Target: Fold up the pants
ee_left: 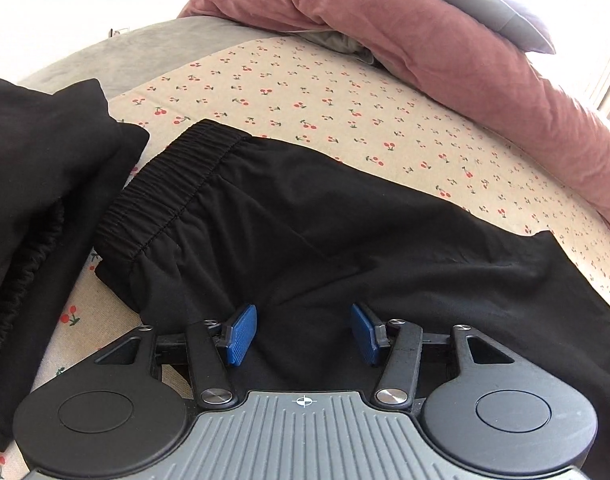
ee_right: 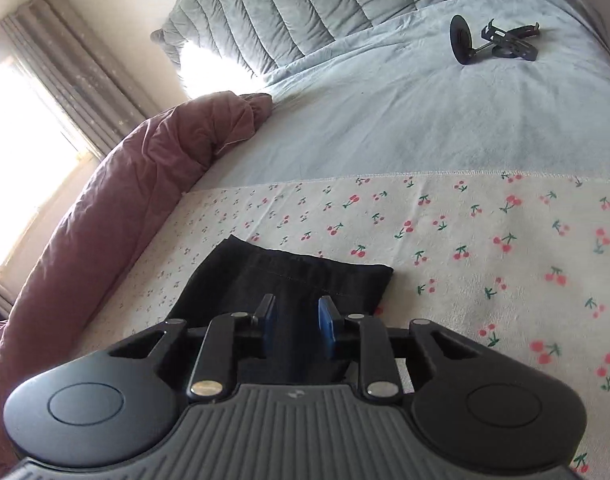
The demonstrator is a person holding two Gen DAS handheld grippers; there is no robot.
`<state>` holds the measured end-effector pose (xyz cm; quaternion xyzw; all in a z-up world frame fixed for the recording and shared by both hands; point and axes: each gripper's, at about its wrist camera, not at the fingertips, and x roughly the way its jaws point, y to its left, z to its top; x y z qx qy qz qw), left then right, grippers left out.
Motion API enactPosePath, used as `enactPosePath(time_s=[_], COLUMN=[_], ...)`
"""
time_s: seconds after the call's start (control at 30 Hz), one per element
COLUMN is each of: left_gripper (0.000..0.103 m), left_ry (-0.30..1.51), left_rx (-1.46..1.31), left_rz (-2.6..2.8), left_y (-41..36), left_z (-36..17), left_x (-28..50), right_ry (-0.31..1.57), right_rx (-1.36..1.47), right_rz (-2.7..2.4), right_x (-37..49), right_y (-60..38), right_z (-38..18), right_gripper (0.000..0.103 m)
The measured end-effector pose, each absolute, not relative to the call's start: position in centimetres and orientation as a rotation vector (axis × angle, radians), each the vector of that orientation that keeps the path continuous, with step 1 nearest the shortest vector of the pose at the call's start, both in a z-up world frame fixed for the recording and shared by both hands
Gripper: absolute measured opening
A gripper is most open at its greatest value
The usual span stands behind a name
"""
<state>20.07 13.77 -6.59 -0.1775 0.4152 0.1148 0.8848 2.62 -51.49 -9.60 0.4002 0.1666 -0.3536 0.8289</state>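
Left gripper [ee_left: 304, 334]: jaws spread over pants [ee_left: 345, 220] near waistband [ee_left: 173, 192], nothing pinched. Right gripper [ee_right: 296, 328]: jaws narrow over hem [ee_right: 305, 276]; grip unclear. Pinch both layers before lifting.

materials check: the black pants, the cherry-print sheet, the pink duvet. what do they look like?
Pants: thin woven fabric, likely synthetic; matte with a faint sheen, fine stitching, a gathered elastic waistband.
Sheet: looks like soft cotton or terry; matte, slightly nubby, printed cherries.
Duvet: padded, brushed-looking cloth; puffy folds, no shine. Fibre cannot be told for sure.
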Motion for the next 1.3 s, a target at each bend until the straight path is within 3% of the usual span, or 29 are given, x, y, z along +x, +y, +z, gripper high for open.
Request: enactPosePath(time_s=[0.2, 0.33, 0.47, 0.7, 0.87, 1.03, 1.1, 1.13, 1.23, 1.3], left_gripper=[0.051, 0.051, 0.051, 0.051, 0.051, 0.051, 0.051, 0.052, 0.052, 0.052], left_ry=[0.767, 0.75, 0.79, 0.811, 0.829, 0.827, 0.824, 0.823, 0.822, 0.821], left_rx=[-0.397, -0.336, -0.316, -0.281, -0.25, -0.209, -0.196, -0.189, -0.176, -0.179], left_rz=[0.137, 0.072, 0.043, 0.007, -0.009, -0.016, -0.013, -0.012, -0.009, -0.005], left_y=[12.6, 11.1, 10.0, 9.6, 9.3, 8.7, 8.5, 8.4, 8.2, 8.2], left_z=[-4.8, -4.4, -5.8, -6.9, -7.1, -7.2, -7.2, -7.2, -7.2, -7.2], left_x=[19.8, 21.0, 22.7, 23.6, 24.0, 24.2, 24.0, 24.0, 24.0, 24.0], right_ry=[0.464, 0.497, 0.565, 0.78, 0.912, 0.994, 1.02, 1.031, 1.031, 1.015], right_rx=[0.71, 0.541, 0.321, 0.078, -0.269, -0.304, -0.29, -0.275, -0.39, -0.467], right_rz=[-0.719, -0.594, -0.396, -0.042, 0.093, 0.198, 0.262, 0.303, 0.322, 0.311], right_x=[5.2, 8.9, 15.3, 25.7, 29.0, 31.2, 31.5, 31.5, 31.2, 30.9], right_y=[-49.8, -46.6, -42.2, -35.5, -34.1, -35.6, -35.1, -35.1, -33.5, -32.4], right_z=[-9.4, -6.9, -4.9, -7.0, -9.2, -9.5, -9.6, -9.5, -9.8, -9.6], right_gripper=[0.024, 0.039, 0.044, 0.044, 0.046, 0.048, 0.032, 0.01, 0.0, 0.0])
